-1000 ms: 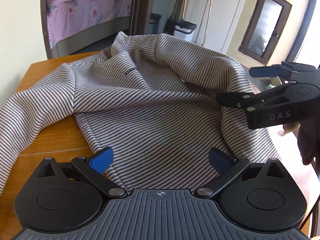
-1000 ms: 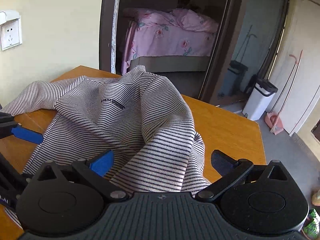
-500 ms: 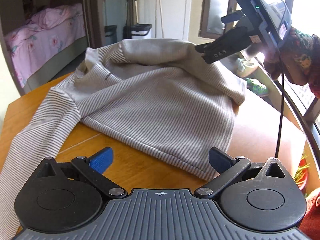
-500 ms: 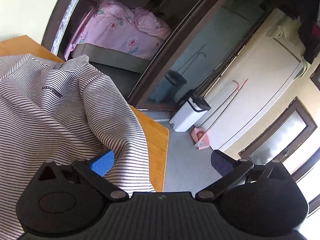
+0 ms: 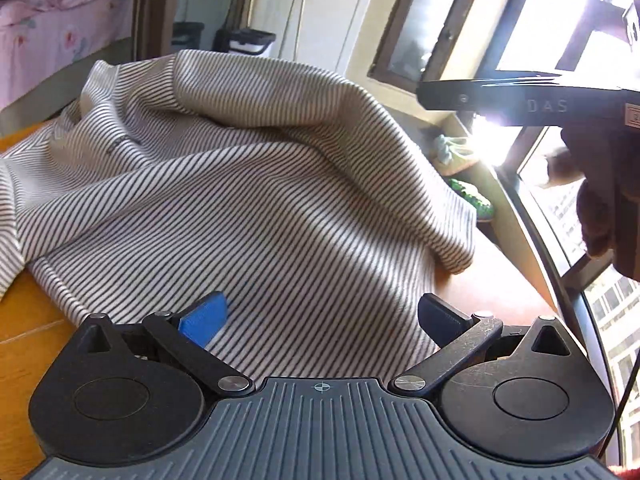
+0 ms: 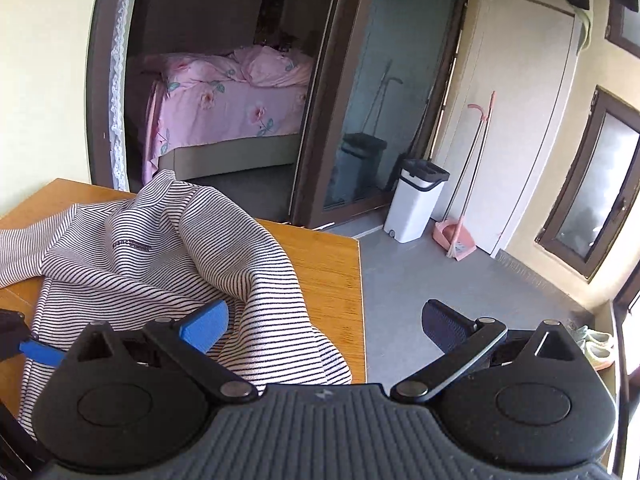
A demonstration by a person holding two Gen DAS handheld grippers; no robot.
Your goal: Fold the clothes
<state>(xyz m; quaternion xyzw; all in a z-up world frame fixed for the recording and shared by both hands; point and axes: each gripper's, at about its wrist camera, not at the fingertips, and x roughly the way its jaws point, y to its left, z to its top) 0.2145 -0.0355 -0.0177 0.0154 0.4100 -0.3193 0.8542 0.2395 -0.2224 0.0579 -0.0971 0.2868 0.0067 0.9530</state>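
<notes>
A grey-and-white striped sweatshirt (image 5: 248, 184) lies rumpled on the wooden table (image 5: 28, 328), with one side folded over in a raised hump. It also shows in the right wrist view (image 6: 160, 264), its right edge draped near the table's right edge. My left gripper (image 5: 320, 316) is open and empty, low over the garment's near hem. My right gripper (image 6: 324, 320) is open and empty, raised above the shirt's right side. In the left wrist view the right gripper's body (image 5: 528, 102) shows at the upper right, held in a dark-sleeved hand.
The table's right edge (image 6: 360, 300) drops to a grey floor. A white bin (image 6: 416, 200), a pink dustpan and broom (image 6: 460, 240) and a doorway to a pink bed (image 6: 228, 100) lie beyond. Shoes (image 5: 456, 152) sit by the window.
My left gripper has moved forward, back over the shirt's hem. My right gripper has turned and now looks level across the table's right edge. Both stay open.
</notes>
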